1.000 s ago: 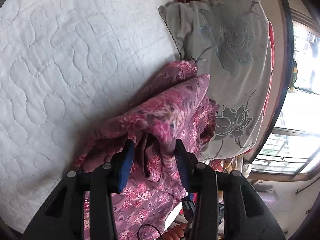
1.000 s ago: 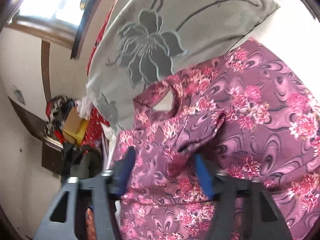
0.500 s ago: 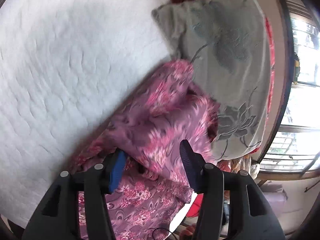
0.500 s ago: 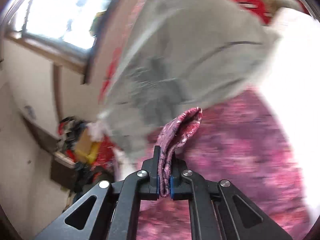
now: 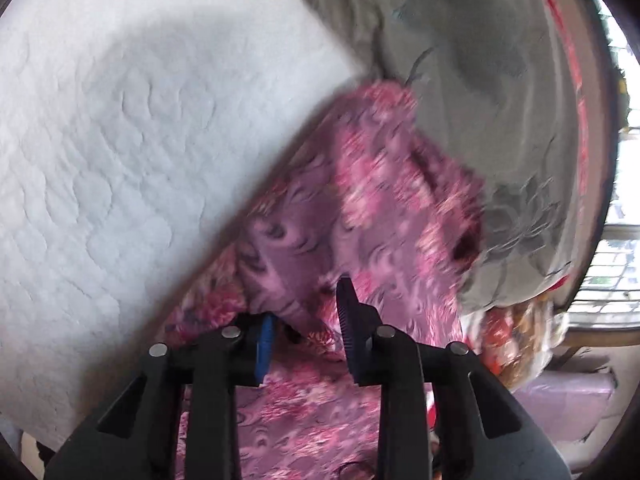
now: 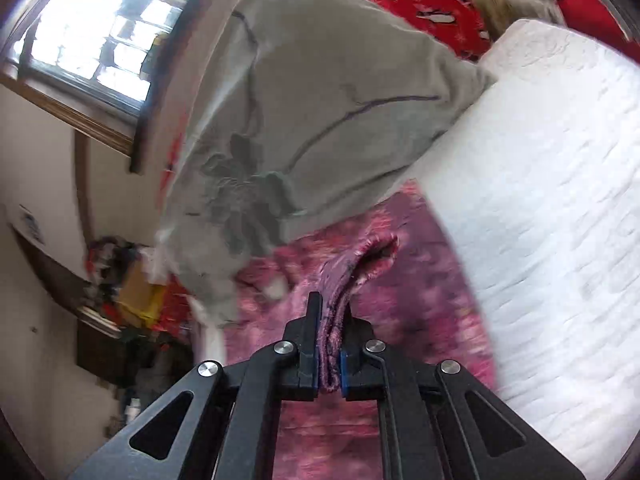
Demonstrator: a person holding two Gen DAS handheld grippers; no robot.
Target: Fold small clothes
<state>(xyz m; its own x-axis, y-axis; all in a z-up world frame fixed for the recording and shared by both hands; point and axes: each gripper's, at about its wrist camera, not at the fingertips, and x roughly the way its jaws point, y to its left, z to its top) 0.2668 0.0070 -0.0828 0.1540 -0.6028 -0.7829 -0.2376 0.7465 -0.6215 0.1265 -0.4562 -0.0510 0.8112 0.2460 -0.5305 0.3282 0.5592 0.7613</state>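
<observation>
Pink floral garment (image 5: 372, 216) lay bunched on the white quilted bed (image 5: 120, 128), right against the grey pillow (image 5: 480, 80). Right claw (image 6: 330, 344) was pressed together, pinching a doubled fold of the garment just below the pillow's lower edge. Left claw (image 5: 306, 320) was closing, with a ridge of cloth between its jaws; blur makes it hard to say whether the pads were biting yet. Risks, as a judgement: the left could close on several layers or miss the edge, giving a crooked fold; the thin right pinch might slip if pulled; the cloth touching the pillow could snag or drag it.
</observation>
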